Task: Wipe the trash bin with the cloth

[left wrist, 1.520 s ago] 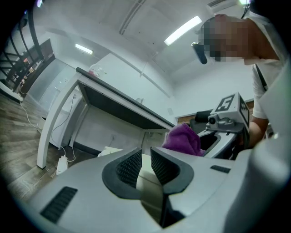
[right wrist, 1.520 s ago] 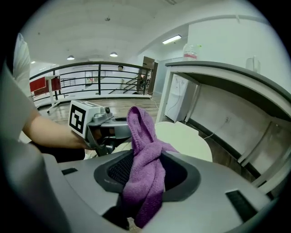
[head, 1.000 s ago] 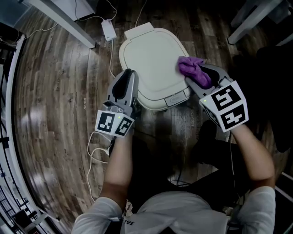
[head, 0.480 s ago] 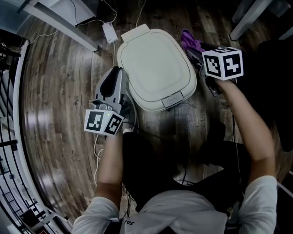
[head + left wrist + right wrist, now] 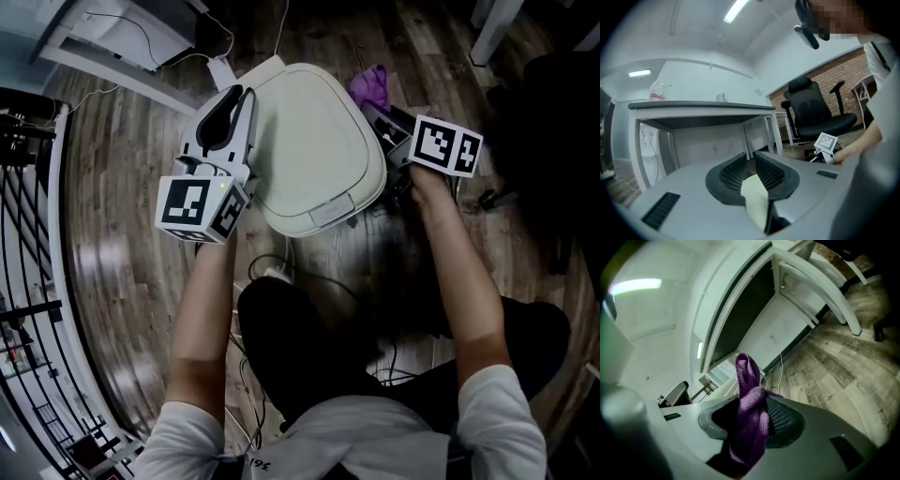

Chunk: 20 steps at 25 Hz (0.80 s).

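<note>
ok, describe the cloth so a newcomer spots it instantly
Find the cream bin on the wood floor. At its far right corner sits the right gripper, whose jaws have just been closing on the cloth bunched between them. It is the only purple, soft thing there.

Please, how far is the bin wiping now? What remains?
Done: the top of the cream plastic trash bin shows no visible marks. In hand: the right tool, whose jaws have just been closing, grips the purple cloth at the bin's far right edge; the left tool seems to clamp the bin's cream rim. Left: probably the sides, which the views do not show.
</note>
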Available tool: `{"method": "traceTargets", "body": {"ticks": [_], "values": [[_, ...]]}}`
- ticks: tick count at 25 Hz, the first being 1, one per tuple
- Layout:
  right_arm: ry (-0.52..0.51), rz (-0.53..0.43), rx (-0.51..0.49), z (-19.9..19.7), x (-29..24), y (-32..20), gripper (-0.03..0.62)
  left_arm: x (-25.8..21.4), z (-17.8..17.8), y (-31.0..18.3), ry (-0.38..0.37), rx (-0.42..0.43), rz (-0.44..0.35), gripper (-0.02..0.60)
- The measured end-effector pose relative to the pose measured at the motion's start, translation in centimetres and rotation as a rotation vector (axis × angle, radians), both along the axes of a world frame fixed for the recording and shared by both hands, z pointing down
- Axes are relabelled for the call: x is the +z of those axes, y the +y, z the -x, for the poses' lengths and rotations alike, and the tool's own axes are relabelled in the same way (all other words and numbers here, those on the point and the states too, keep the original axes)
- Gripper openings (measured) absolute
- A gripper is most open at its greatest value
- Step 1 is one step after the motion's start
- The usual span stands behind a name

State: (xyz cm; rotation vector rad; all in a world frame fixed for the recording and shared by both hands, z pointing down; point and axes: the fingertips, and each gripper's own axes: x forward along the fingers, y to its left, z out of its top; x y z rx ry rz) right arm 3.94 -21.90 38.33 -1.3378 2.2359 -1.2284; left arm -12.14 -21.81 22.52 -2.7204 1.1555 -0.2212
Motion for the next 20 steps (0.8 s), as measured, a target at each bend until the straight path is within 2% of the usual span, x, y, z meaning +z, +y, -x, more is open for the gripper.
{"method": "traceTargets", "body": {"ticks": [3, 5, 8, 11, 15, 17, 19, 20], "values": [[-0.109, 0.023, 0.035, 0.9, 0.5, 1.3, 0.152, 0.6, -2.1, -0.4, -0.166, 0.052, -0.045, 0.058], [-0.113, 0.044, 0.053, 1.6, 1.2, 2.2, 0.149, 1.0, -2.8, -0.7, -0.267, 0.070, -0.085, 0.057], [-0.129, 0.073, 0.100, 2.8, 2.2, 4.2, 0.149, 1.5, -2.8, -1.2, -0.364, 0.064, -0.127, 0.057], [-0.136, 0.071, 0.177, 3.7, 2.0, 5.6, 0.146, 2.0, -1.9, -2.5, -0.481, -0.007, -0.190, 0.057], [-0.133, 0.021, 0.190, 6.0, 0.6, 6.1, 0.146, 2.0, 0.1, -4.1, -0.671, -0.190, -0.351, 0.057], [-0.118, -0.001, 0.162, 6.1, 0.3, 5.7, 0.147, 1.7, 0.2, -4.1, -0.706, -0.240, -0.408, 0.057], [-0.104, -0.004, 0.151, 5.0, 0.8, 5.2, 0.147, 1.5, -1.1, -3.6, -0.677, -0.194, -0.398, 0.055], [-0.107, 0.005, 0.154, 4.2, 1.2, 5.0, 0.147, 1.8, -1.9, -3.3, -0.652, -0.140, -0.357, 0.054]]}}
